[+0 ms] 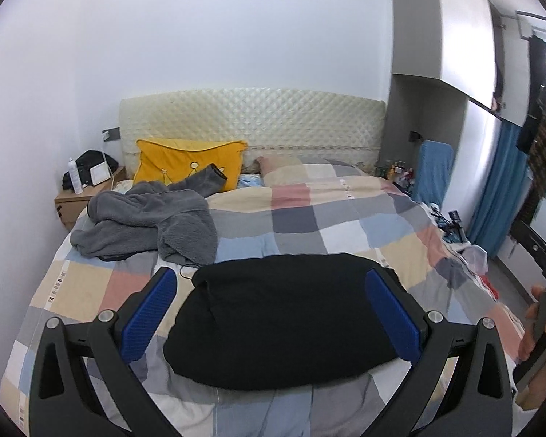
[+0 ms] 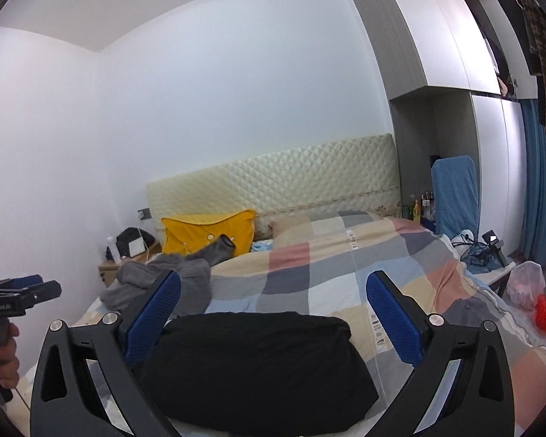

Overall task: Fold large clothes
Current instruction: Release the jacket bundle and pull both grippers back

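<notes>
While the folded black garment (image 1: 284, 320) lies on the checked quilt (image 1: 309, 218) at six o'clock, the left gripper (image 1: 273, 317) and the right gripper (image 2: 273, 317) hang above it, both released and empty. At ten o'clock lies a crumpled grey fleece (image 1: 145, 222).

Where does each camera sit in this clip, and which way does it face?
Left wrist: on the left hand-held gripper, facing along its open blue fingers over the folded black garment toward the headboard; the person's right hand shows at the right edge.
Right wrist: on the right hand-held gripper, open, facing the same way but from further right; the person's left hand shows at the left edge.
Shared: black garment, grey fleece, yellow pillow, checked duvet.
</notes>
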Available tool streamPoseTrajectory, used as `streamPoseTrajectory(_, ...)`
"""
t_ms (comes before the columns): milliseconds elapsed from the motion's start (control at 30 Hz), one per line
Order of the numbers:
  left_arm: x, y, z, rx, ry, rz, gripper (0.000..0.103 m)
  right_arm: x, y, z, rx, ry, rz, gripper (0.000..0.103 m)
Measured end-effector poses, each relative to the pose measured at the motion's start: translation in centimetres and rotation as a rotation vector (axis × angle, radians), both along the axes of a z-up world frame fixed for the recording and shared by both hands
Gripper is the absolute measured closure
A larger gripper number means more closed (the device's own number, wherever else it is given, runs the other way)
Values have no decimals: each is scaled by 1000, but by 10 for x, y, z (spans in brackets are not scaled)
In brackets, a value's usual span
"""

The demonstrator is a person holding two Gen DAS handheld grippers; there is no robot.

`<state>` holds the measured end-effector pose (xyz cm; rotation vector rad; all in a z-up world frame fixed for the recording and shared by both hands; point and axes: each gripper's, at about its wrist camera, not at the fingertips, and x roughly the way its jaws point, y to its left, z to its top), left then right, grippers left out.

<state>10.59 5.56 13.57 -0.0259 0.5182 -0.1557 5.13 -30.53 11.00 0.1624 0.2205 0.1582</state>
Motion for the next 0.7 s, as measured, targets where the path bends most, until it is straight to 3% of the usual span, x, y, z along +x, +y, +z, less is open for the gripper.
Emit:
streamPoseTrajectory(333, -55, -16, -18, 23, -87, -1, 0, -51, 26, -20, -25, -28, 51, 0)
streamPoseTrajectory(700, -79, -21, -57, 13, -60, 27, 0, -79, 40, -58, -29, 15, 47, 0)
